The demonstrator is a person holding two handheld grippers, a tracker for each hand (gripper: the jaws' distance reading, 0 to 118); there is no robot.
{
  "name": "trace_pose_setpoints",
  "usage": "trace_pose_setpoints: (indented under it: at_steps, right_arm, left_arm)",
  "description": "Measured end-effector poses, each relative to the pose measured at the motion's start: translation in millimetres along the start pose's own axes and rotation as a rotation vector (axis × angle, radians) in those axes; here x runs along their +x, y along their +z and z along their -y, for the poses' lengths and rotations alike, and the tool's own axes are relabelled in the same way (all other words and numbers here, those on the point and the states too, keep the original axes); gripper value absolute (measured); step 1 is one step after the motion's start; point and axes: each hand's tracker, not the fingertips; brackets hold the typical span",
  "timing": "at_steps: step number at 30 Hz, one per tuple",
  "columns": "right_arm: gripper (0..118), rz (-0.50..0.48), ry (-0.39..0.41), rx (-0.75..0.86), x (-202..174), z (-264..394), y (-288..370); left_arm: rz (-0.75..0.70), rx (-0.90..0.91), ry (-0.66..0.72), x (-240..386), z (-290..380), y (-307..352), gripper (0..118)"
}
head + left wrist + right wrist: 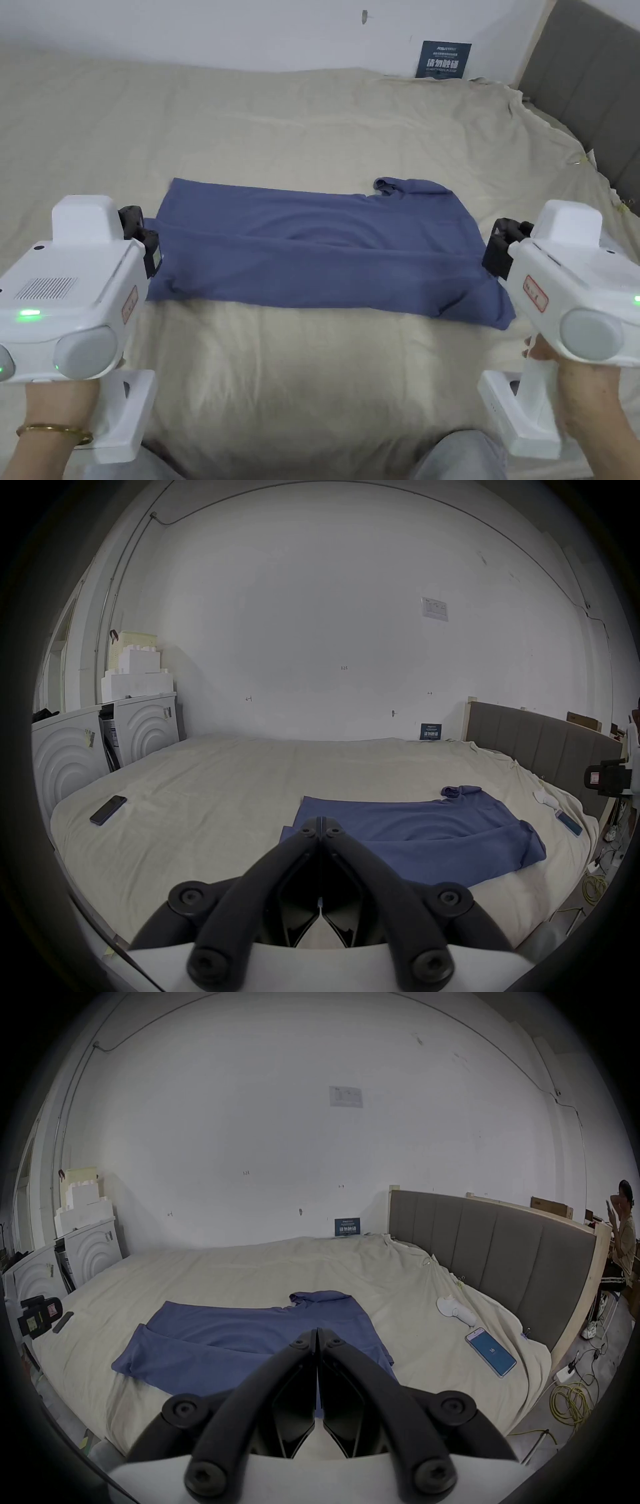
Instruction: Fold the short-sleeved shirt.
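Here, the left gripper (321, 821) and right gripper (317, 1333) hover clenched and empty at 9 and 3 o'clock of the shirt (325, 244), apparently ready for an end-to-end fold. It lies lengthwise-folded on the bed (312, 375).

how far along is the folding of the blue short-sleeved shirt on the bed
Done: the blue short-sleeved cotton shirt lies on the beige bed sheet as a long band, its long sides seemingly folded in and layered. In hand: nothing; the left gripper and right gripper are shut and empty, one at each end of the band. Left: probably folding the band across its length into a compact stack.
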Motion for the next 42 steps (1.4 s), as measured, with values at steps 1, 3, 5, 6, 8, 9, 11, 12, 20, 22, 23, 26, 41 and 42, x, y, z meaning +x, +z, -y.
trace_pose_setpoints:
  at_steps: [1,3,5,6,8,9,11,12,20,22,23,26,41,42]
  right_arm:
    - [0,0.005,0.001,-0.029,3.2,-2.7,-7.6]
    - [0,0.01,-0.01,-0.105,16.4,-8.1,-31.5]
    - [0,0.023,-0.001,-0.186,25.5,-14.2,-51.7]
    - [0,0.037,-0.01,-0.217,31.0,-19.3,-59.8]
    - [9,0.062,-0.053,-0.297,42.6,-23.9,-79.2]
    - [22,0.062,-0.07,-0.35,49.4,-25.6,-90.4]
    - [69,0.066,-0.094,-0.439,58.6,-25.1,-100.0]
    - [86,0.074,-0.097,-0.472,64.6,-23.4,-110.1]
    - [99,0.186,-0.125,-0.757,93.9,27.5,-160.2]
    - [99,0.201,-0.161,-0.805,93.6,40.3,-159.0]
    - [99,0.216,-0.167,-0.814,95.5,47.4,-160.6]
    - [97,0.225,-0.156,-0.828,88.7,57.2,-152.8]
    - [5,0.181,-0.151,-0.793,89.1,63.6,-174.8]
    - [5,0.182,-0.185,-0.786,92.8,64.6,-174.5]
  left_arm:
    - [0.001,-0.003,0.002,0.5,-0.5,-1.4,0]
    - [0.007,-0.006,0.006,1.9,-1.0,-4.4,0]
    - [0.011,-0.009,0.005,3.6,-1.5,-6.9,0]
    - [0.014,-0.011,0.005,4.7,-1.7,-8.4,0]
    - [0.02,-0.016,0.001,6.2,-2.2,-12.0,0]
    - [0.02,-0.018,-0.001,7.5,-2.2,-13.8,0]
    - [0.026,-0.025,-0.001,8.7,-2.5,-17.3,0]
    - [0.029,-0.027,0.0,8.9,-2.5,-19.5,0]
    - [0.021,-0.06,0.019,11.0,1.1,-38.9,0]
    - [0.02,-0.069,0.022,11.9,2.2,-42.9,0]
    - [0.018,-0.073,0.024,12.8,2.8,-44.7,0]
    - [0.016,-0.085,0.02,15.9,4.0,-48.7,0]
    - [0.037,-0.34,0.105,1.7,2.9,-99.6,45]
    - [0.053,-0.369,0.134,-3.7,-0.8,-108.8,64]
